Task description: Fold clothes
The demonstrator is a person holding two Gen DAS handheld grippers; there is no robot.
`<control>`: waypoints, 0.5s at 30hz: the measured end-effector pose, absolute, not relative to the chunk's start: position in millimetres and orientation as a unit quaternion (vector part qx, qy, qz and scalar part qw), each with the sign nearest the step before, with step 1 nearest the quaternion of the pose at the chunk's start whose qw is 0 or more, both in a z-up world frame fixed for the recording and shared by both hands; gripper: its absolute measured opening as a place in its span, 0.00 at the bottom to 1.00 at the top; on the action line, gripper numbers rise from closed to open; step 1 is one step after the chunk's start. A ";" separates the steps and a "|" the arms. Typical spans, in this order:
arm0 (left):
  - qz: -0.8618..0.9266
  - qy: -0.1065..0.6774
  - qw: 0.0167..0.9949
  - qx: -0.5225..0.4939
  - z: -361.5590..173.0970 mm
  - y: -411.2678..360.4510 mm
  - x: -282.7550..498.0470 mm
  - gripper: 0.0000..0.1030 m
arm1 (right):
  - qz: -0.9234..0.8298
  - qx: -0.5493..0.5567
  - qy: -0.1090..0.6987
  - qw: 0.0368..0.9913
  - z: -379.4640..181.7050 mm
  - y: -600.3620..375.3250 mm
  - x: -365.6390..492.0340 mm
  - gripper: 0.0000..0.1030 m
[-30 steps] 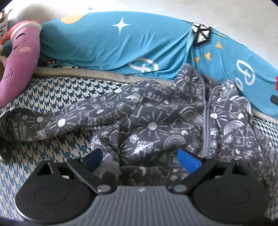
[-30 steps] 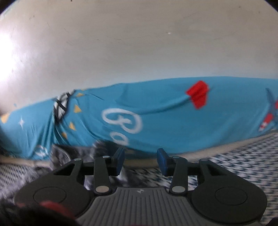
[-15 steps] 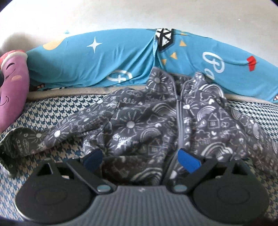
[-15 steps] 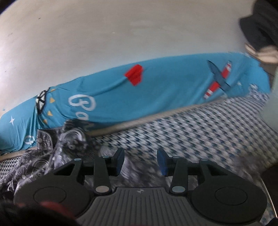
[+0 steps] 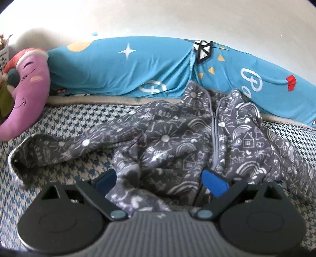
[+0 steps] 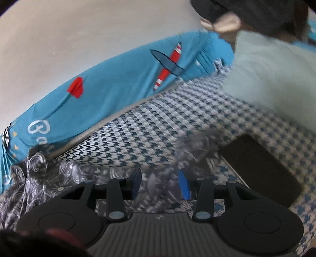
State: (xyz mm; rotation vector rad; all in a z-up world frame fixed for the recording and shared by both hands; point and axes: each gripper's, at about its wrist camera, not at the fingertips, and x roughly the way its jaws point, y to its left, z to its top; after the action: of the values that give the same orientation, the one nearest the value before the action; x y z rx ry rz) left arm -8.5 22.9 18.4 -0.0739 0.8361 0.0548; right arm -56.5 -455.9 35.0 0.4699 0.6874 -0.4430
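The grey fleece zip-up jacket with white doodle print (image 5: 177, 142) lies spread and rumpled on the blue-and-white houndstooth bed cover (image 5: 65, 118), its collar end pushed up against the long turquoise bolster pillow printed with stars and lettering (image 5: 122, 65) that runs along the pale wall (image 5: 158, 17). One sleeve trails out to the left across the cover, and the zip runs down the middle of the body. At the left end of the bolster sits a purple moon-shaped plush cushion with a smiling face (image 5: 27, 93).

The left gripper (image 5: 160, 181) has its blue-padded fingers spread wide, released, with the jacket's lower hem bunched in the gap between them; nothing is pinched. The right gripper (image 6: 161, 183) is also parted, hovering low over the other sleeve, which is blurred there, with the cloth passing between its fingers but not clamped. From the right wrist view the jacket (image 6: 39, 174) stretches off to the left, a flat dark rectangular object (image 6: 260, 170) rests on the cover just right of the sleeve end, and a pale mint pillow (image 6: 272, 79) sits beyond it.
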 end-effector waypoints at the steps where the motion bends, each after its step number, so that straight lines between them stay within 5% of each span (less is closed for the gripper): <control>1: 0.029 0.407 0.912 -0.040 18.0 24.9 -10.8 0.95 | -0.216 0.237 0.334 0.886 33.0 -458.2 -56.9 0.40; 15: 0.034 0.432 0.898 -0.068 7.8 30.9 -18.0 0.95 | -0.262 0.183 0.375 0.870 12.5 -429.9 -19.6 0.41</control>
State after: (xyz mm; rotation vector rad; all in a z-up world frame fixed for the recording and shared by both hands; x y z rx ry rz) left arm -18.0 30.9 7.8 -0.1417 0.8952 0.0709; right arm -19.6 -429.9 12.5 0.3826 0.7852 -0.5490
